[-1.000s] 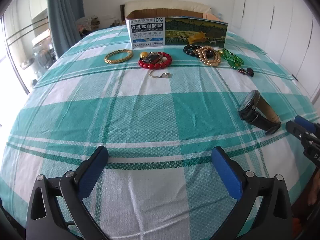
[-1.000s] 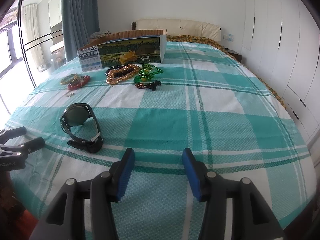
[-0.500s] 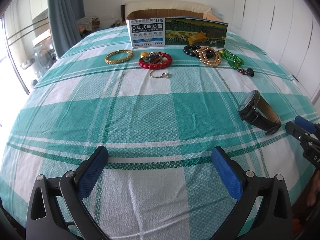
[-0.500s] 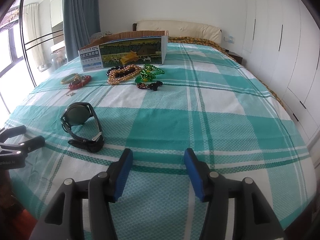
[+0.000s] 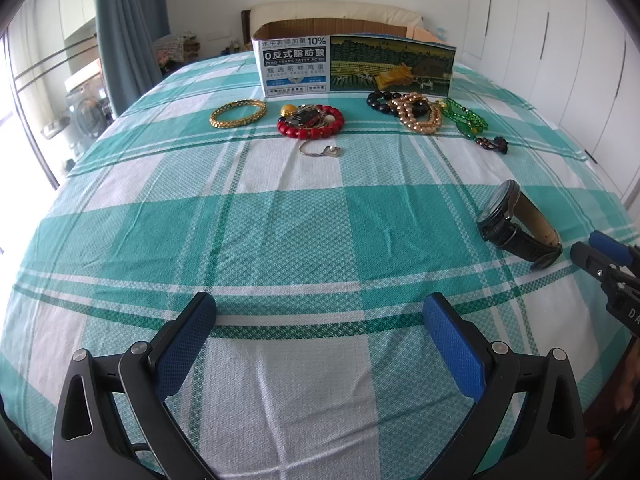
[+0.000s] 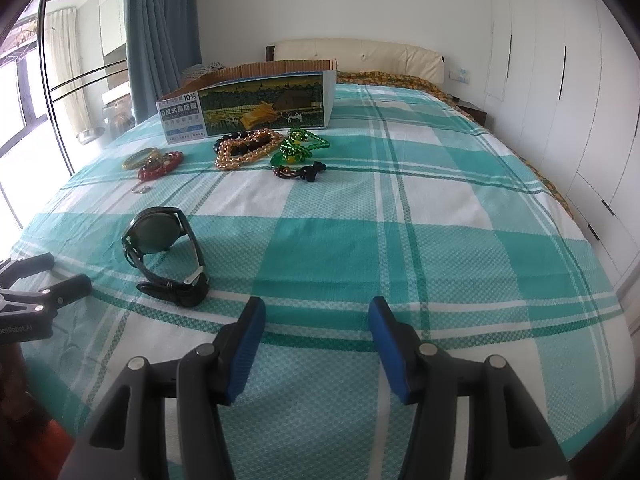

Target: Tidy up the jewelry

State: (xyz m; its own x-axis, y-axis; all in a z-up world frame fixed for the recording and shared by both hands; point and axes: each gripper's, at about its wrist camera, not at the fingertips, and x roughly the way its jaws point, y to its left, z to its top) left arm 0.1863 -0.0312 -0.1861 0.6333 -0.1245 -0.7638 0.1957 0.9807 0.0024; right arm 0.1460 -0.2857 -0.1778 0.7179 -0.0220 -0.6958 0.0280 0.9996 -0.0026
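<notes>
A black watch (image 5: 516, 226) lies on the bed, near right; it also shows in the right wrist view (image 6: 164, 254). Farther back lie a gold bangle (image 5: 237, 114), a red bead bracelet (image 5: 311, 122) with small pieces inside, a small silver ring piece (image 5: 322, 151), a gold bead strand (image 5: 418, 114) over black beads (image 5: 378, 101), green beads (image 5: 466, 118) and a dark bracelet (image 5: 494, 143). An open cardboard box (image 5: 354, 62) stands behind them. My left gripper (image 5: 318, 324) is open and empty above the near bed. My right gripper (image 6: 316, 320) is open and empty, right of the watch.
The bed has a teal and white checked cover (image 5: 280, 232). A headboard (image 6: 360, 54) is behind the box. White wardrobe doors (image 6: 560, 80) stand on the right, a blue curtain (image 6: 160, 36) and window on the left. The right gripper's tip shows in the left wrist view (image 5: 604, 260).
My right gripper has crept slightly forward and up. The left gripper and the jewelry have not moved.
</notes>
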